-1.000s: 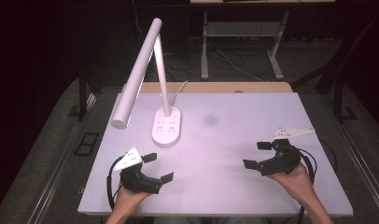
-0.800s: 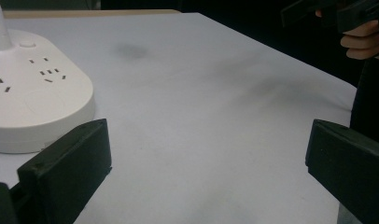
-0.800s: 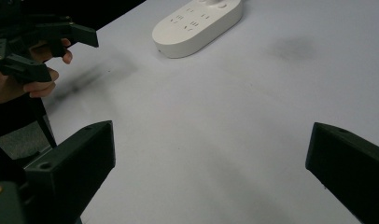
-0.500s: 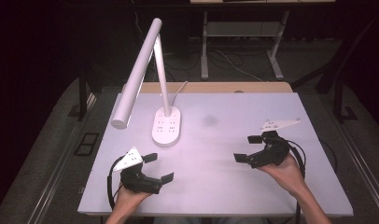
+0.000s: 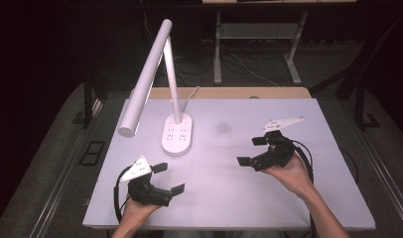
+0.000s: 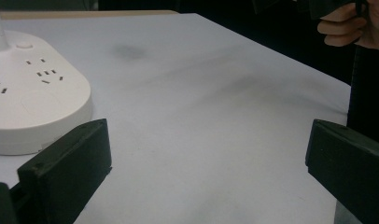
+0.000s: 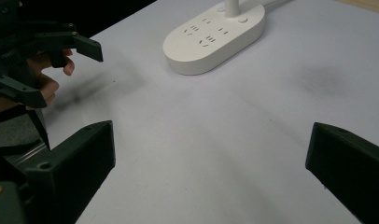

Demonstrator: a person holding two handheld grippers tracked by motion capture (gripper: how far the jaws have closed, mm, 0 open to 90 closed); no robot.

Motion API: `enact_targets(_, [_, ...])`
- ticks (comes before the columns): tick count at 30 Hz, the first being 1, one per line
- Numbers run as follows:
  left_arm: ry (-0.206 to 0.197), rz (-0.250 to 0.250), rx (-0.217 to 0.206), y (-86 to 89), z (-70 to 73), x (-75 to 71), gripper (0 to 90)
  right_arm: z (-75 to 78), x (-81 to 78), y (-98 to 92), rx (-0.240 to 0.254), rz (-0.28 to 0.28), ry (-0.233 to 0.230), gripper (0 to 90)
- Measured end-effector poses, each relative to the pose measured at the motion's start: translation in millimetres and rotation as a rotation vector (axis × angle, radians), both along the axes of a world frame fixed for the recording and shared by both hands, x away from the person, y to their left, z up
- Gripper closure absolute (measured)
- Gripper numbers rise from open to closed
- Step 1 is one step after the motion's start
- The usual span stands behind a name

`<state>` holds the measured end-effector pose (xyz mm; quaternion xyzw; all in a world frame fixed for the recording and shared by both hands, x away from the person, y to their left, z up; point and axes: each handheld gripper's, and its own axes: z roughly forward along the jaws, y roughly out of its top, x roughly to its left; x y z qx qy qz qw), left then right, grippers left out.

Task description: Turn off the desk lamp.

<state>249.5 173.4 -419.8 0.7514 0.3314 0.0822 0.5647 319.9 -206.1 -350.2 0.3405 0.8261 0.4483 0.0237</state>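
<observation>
A white desk lamp stands at the table's back left, its oval base (image 5: 178, 134) carrying socket holes and its long tube head (image 5: 142, 89) leaning down to the left. My left gripper (image 5: 168, 177) is open near the front edge, just in front of the base, with nothing between its jaws. In the left gripper view, the gripper (image 6: 208, 158) has the base (image 6: 33, 102) close at its left. My right gripper (image 5: 250, 151) is open and empty over the table's right half, pointing left. In the right gripper view, the gripper (image 7: 211, 163) faces the base (image 7: 215, 32) and the left gripper (image 7: 57, 70).
The white table (image 5: 224, 198) has a faint dark smudge (image 5: 222, 126) right of the lamp base. A cable (image 5: 189, 94) runs from the base off the back edge. Dark floor and a metal stand (image 5: 217, 44) lie beyond the table.
My right gripper has moved away from the front edge and leftward toward the table's middle. The left gripper and the lamp have stayed put.
</observation>
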Motion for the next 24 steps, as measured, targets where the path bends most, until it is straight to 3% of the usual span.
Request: enact_targets(24, [0.007,-0.015,0.003,-1.9,-1.4,2.7,0.0,11.3,41.6,55.8,-0.030,0.080,0.006,1.3])
